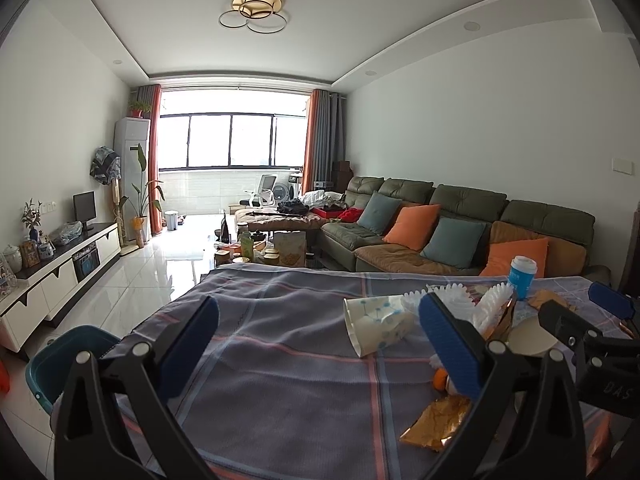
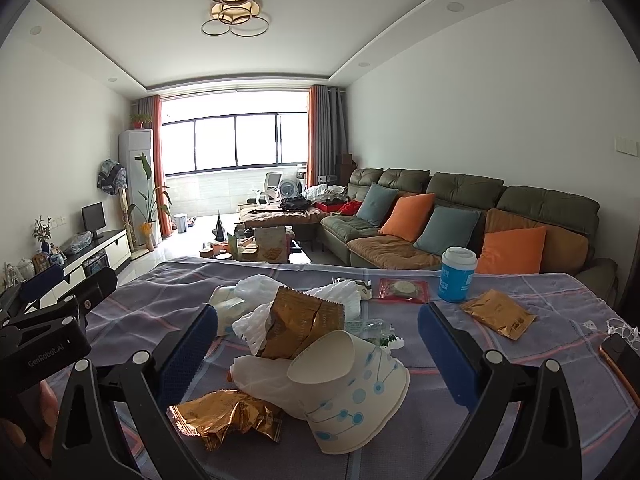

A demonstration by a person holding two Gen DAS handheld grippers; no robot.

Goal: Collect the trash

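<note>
My right gripper had its fingers apart around the crushed paper cup. It looked light and soft; I judged its rim best. Left gripper fingers stood apart, empty.

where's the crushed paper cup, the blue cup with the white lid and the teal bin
crushed paper cup (image 2: 356,396), right wrist view, on its dotted side wall
blue cup (image 2: 456,282), right wrist view, on its blue label
teal bin (image 1: 60,354), left wrist view, on its inner wall

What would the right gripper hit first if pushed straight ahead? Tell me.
Most likely the crushed paper cup, lying on its side between the open fingers of the right gripper. Just behind it sit a gold wrapper and white foam netting. Depth is hard to judge through the fisheye.
</note>
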